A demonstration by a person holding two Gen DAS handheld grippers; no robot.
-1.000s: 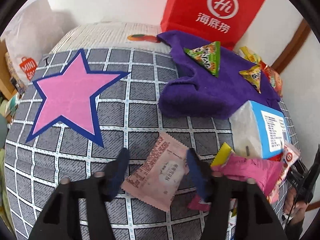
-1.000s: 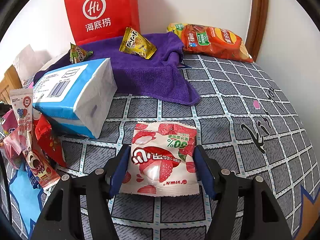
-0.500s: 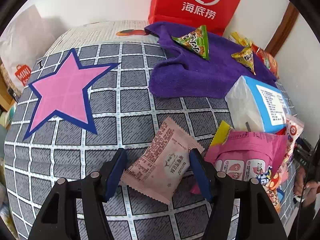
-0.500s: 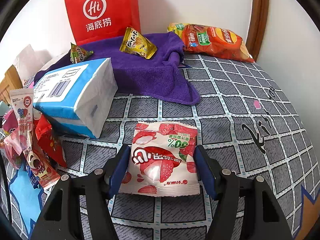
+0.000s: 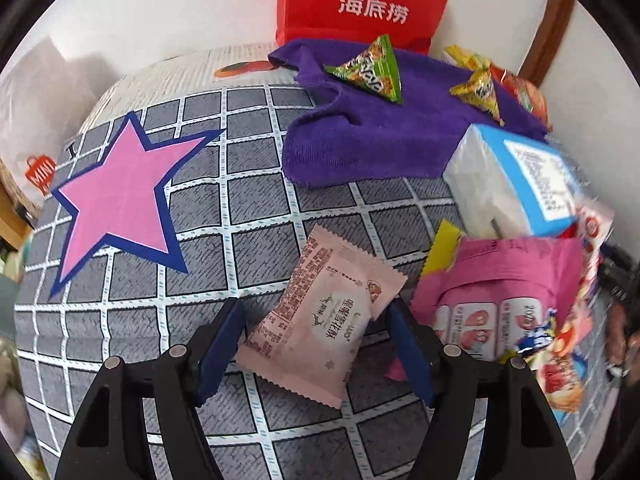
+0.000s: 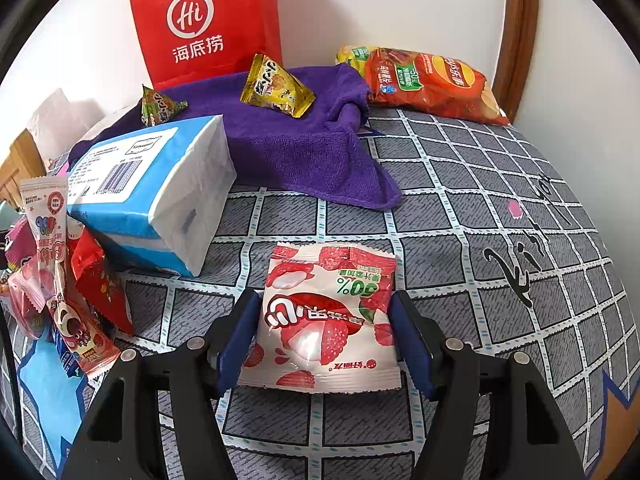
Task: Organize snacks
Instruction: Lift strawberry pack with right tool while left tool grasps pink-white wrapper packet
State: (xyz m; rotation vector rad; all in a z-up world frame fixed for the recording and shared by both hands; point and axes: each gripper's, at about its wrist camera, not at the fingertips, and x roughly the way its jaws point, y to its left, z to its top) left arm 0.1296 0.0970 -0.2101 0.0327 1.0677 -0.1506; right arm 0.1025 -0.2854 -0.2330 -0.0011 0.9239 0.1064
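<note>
A pale pink snack packet (image 5: pixel 320 332) lies tilted on the grey checked bedcover (image 5: pixel 248 200). My left gripper (image 5: pixel 315 306) straddles it; its jaws are opening and a gap shows at the left blue pad (image 5: pixel 224 332). A white and red lychee jelly packet (image 6: pixel 328 320) lies flat on the cover (image 6: pixel 460 208). My right gripper (image 6: pixel 326 297) stands open around it, the pads close along both packet edges without squeezing it.
A purple towel (image 5: pixel 372 140) carries a green (image 5: pixel 372 72) and a yellow triangular snack (image 5: pixel 480 90). Behind stands a red paper bag (image 6: pixel 208 20). A blue tissue pack (image 6: pixel 152 196), a snack pile (image 5: pixel 520 300) and a red chips bag (image 6: pixel 432 80) lie around.
The left gripper rolled, so its view turned, and its jaws widened off the pink packet. The right gripper and the lychee packet stayed put.
</note>
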